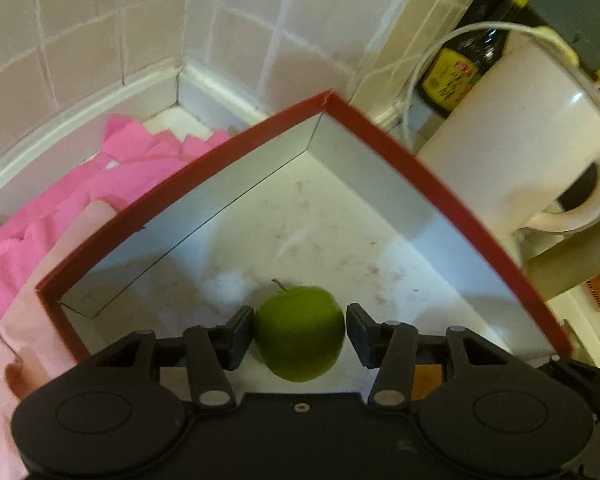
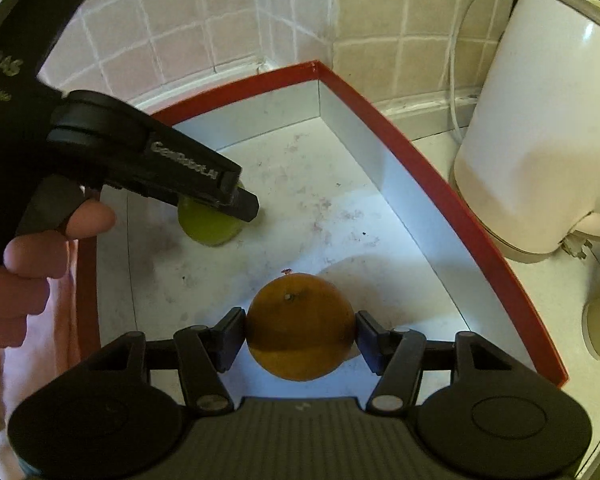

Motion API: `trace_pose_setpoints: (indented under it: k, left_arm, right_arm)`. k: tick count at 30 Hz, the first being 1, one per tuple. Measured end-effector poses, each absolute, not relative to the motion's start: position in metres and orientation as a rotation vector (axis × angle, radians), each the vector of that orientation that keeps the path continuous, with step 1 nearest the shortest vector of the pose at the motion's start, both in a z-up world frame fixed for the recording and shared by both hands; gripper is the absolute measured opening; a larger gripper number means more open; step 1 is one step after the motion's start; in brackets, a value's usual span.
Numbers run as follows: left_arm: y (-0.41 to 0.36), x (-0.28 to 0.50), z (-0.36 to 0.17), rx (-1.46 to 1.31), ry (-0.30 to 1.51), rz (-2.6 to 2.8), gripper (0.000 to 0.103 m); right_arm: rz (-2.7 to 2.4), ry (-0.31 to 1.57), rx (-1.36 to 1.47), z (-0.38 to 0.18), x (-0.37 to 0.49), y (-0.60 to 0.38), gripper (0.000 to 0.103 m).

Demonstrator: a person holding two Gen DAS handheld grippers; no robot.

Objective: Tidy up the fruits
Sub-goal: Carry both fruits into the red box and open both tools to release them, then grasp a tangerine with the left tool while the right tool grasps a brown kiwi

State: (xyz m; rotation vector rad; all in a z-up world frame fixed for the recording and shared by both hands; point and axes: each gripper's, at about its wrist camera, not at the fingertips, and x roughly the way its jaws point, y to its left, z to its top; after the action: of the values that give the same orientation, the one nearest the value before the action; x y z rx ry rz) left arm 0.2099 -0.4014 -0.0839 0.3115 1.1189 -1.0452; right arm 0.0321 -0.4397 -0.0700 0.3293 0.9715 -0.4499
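A red-rimmed box (image 1: 440, 184) with a white inside stands in the tiled corner; it also shows in the right wrist view (image 2: 420, 168). My left gripper (image 1: 300, 330) is inside it, jaws around a green apple (image 1: 300, 332) low over the box floor; the left pad touches it, and a thin gap shows at the right pad. From the right wrist view the left gripper (image 2: 236, 200) covers the top of the green apple (image 2: 208, 226). My right gripper (image 2: 300, 330) is shut on an orange (image 2: 300, 326), held over the box's near part.
A white electric kettle (image 2: 540, 140) with its cord stands right of the box. A dark sauce bottle (image 1: 472, 56) stands behind it. A pink cloth (image 1: 80, 192) lies left of the box. Tiled walls close the corner behind.
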Motion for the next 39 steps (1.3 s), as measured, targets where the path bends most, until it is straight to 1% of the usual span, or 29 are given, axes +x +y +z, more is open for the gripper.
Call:
trace_pose_setpoints:
  k: [2,3,10,15,19,26,31,35,39]
  left_arm:
    - [-0.392,0.207,-0.069,0.292,1.091,-1.070,0.071]
    - [-0.386,0.205,-0.062,0.285,1.074,-1.070,0.072]
    - [-0.315,0.194,0.006,0.233,0.914,-1.060,0.072]
    - [-0.229,0.186,0.051,0.213,0.815,-0.980,0.072]
    - [-0.154,0.182,0.082,0.159,0.760,-0.884,0.072]
    - [-0.035,0.164,0.130,0.061,0.635,-0.724,0.073]
    - [0.022,0.147,0.132,0.026,0.614,-0.648,0.076]
    - [0.056,0.137,0.109,0.013,0.664,-0.589,0.076]
    - [0.081,0.128,0.078,-0.012,0.743,-0.570,0.076]
  right_arm:
    - [-0.457,0.947,0.323,-0.060,0.027,-0.437,0.078]
    - [-0.461,0.934,0.318,-0.053,0.022,-0.434,0.078]
    - [-0.482,0.820,0.294,0.003,-0.003,-0.415,0.078]
    - [-0.463,0.706,0.268,0.048,-0.012,-0.387,0.083]
    - [-0.410,0.644,0.243,0.072,-0.008,-0.355,0.084]
    - [-0.282,0.605,0.168,0.095,0.014,-0.287,0.087]
    - [-0.185,0.624,0.136,0.092,0.033,-0.245,0.087]
    - [-0.124,0.665,0.120,0.079,0.048,-0.214,0.087]
    - [-0.071,0.732,0.138,0.054,0.061,-0.188,0.087]
